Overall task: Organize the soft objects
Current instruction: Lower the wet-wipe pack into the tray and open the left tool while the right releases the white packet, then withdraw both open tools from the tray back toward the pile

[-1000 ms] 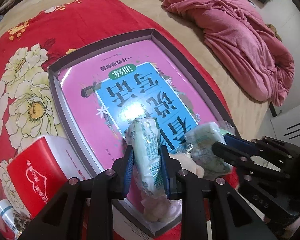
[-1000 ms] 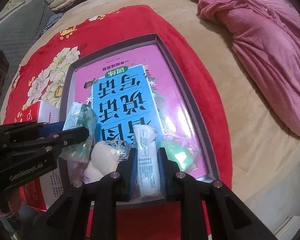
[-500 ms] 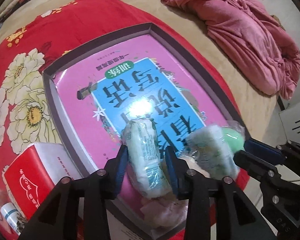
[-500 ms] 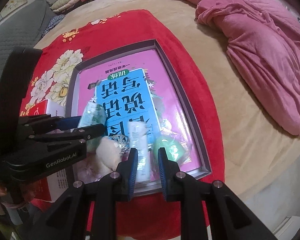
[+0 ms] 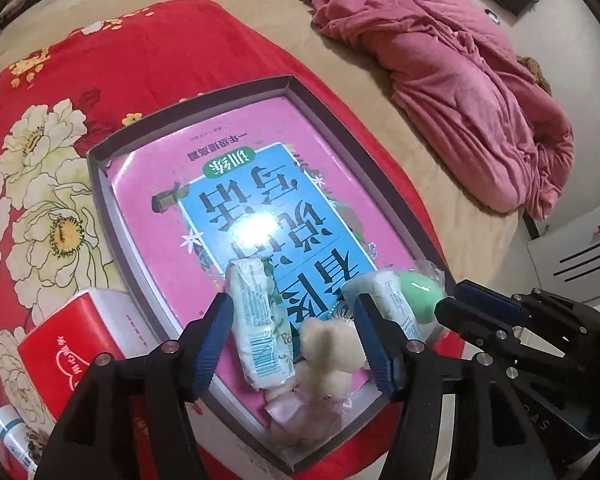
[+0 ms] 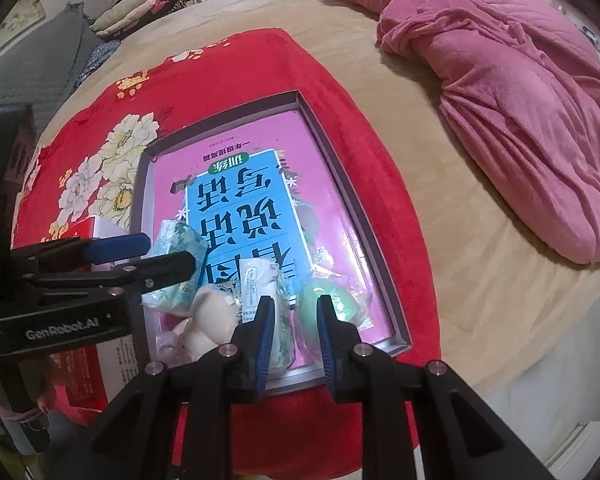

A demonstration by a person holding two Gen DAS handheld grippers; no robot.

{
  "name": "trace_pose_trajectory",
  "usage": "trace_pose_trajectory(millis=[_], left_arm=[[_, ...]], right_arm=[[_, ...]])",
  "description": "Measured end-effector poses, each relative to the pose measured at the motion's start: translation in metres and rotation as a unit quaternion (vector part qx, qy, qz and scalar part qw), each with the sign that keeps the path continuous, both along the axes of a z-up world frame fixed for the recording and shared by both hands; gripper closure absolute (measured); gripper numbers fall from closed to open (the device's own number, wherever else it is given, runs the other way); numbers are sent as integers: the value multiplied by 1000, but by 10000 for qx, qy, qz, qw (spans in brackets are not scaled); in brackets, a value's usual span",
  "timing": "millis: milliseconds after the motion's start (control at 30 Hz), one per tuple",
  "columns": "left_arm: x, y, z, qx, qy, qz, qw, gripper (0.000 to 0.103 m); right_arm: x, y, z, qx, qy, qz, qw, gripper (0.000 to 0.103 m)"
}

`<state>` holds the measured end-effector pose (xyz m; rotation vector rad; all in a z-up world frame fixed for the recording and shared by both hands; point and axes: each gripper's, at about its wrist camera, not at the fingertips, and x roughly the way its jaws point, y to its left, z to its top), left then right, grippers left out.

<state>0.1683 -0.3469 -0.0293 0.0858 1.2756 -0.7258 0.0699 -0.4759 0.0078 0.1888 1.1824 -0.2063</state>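
- Two tissue packs lie in the tray: one tissue pack on the left, a second tissue pack further right. One cream plush toy and one green ball in clear wrap lie beside them, all at the tray's near end, on a pink book.
- The left tool has just been opening; its jaws stand wide, pads clear of the first pack.
- The right tool is narrowly parted, with the second pack's end between its jaws; I cannot tell whether the pads press it.
- Only the left view shows the small white bottle; both show the red box.
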Motion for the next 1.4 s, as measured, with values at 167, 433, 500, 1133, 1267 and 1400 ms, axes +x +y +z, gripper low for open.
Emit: trace_pose_trajectory(millis=[167,433,500,1133,1267,1400], left_arm=[[3,7,1,-102,92,115,9998,38],[-4,13,11,-85,-106,114,9998,38],[-7,15,15,-114,-187,103,9997,36],[-30,37,43,-1,-698,70,9975,33],[-34,45,44,6,-704,110,9975,33],[-38,52,44,45,-706,155,9974,33]], right_arm=[[-1,1,5,35,-60,-31,10000,78],[-1,8,9,-35,-104,-1,9999,76],[-2,7,8,-15,-126,-44,9999,75],[-6,11,14,-19,-250,-352,9991,41],[-6,14,16,-60,-230,-280,9993,40],[-7,21,22,-231,-243,-220,9992,40]])
